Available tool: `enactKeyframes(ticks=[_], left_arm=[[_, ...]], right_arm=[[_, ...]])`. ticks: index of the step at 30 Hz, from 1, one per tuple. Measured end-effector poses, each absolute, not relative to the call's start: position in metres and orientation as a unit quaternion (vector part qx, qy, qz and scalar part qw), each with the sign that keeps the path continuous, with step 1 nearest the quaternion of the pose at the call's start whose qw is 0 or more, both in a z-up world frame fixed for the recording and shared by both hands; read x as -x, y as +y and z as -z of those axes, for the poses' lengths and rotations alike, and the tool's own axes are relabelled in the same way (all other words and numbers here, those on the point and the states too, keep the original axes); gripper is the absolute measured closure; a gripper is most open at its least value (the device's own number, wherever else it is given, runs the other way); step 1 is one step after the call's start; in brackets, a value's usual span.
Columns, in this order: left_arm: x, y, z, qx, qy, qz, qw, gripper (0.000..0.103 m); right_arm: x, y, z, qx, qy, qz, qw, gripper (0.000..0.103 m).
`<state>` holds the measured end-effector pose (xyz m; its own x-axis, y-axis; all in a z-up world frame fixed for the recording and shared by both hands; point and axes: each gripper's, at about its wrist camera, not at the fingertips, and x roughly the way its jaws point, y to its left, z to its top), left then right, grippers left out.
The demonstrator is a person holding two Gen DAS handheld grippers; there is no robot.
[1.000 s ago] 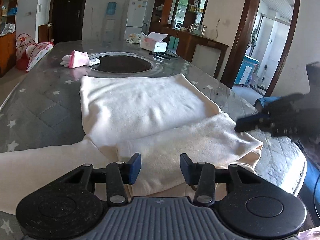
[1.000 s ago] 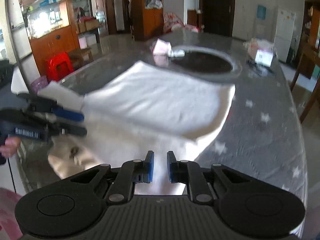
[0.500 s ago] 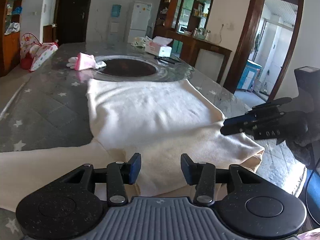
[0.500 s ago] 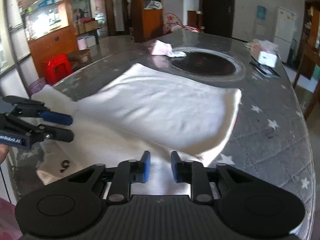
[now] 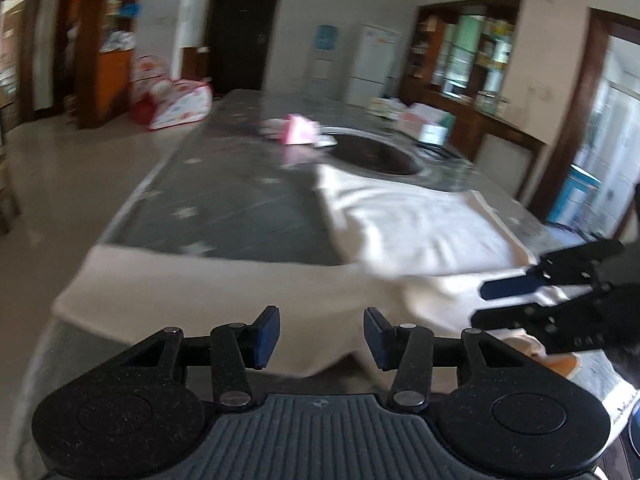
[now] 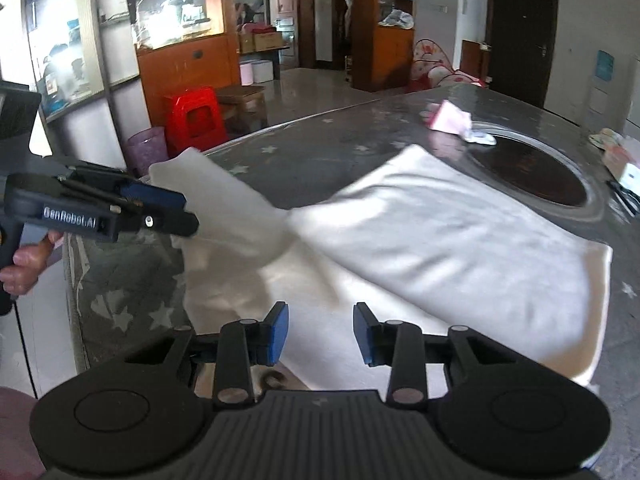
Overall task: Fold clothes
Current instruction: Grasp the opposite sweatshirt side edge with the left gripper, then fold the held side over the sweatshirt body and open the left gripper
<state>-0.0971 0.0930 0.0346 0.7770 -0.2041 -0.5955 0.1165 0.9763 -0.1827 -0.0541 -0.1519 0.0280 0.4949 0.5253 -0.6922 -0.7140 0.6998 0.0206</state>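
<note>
Folding the cream garment (image 6: 460,240) on the worktop (image 5: 240,208)

I'm holding my left hand-held gripper (image 5: 320,336) spread, empty; my right hand-held gripper (image 6: 320,334) has just been opening, pinching nothing.

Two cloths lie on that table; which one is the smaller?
The pink cloth beside the dark round inset; the cream garment is far larger and spreads across the table's near end.

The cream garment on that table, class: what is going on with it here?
A person with a two-finger gripper in each hand is folding a cream garment on a grey star-patterned table. One sleeve still lies out to the side. The left gripper is open above that sleeve. The right gripper has just been opening, and its pads clamp nothing. The fold looks part done.
</note>
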Motion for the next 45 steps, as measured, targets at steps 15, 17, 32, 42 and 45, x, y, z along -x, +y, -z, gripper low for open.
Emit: enactKeyframes(ticks=[15, 17, 32, 42, 45], left_arm=[[0.099, 0.179, -0.027, 0.124, 0.307, -0.113, 0.937, 0.045], [0.095, 0.188, -0.024, 0.133, 0.313, -0.129, 0.932, 0.045], [0.078, 0.189, -0.031, 0.133, 0.289, -0.128, 0.939, 0.095], [0.075, 0.114, -0.107, 0.123, 0.223, 0.047, 0.966, 0.097], [0.069, 0.080, -0.126, 0.120, 0.218, 0.107, 0.963, 0.097]], right_arm=[[0.062, -0.128, -0.023, 0.151, 0.343, -0.377, 0.847, 0.067], [0.063, -0.130, -0.026, 0.147, 0.341, -0.376, 0.849, 0.067], [0.073, -0.150, -0.044, 0.123, 0.324, -0.364, 0.864, 0.066], [0.068, -0.197, -0.061, 0.069, 0.312, -0.320, 0.892, 0.066], [0.067, -0.216, -0.064, 0.053, 0.309, -0.303, 0.900, 0.066]])
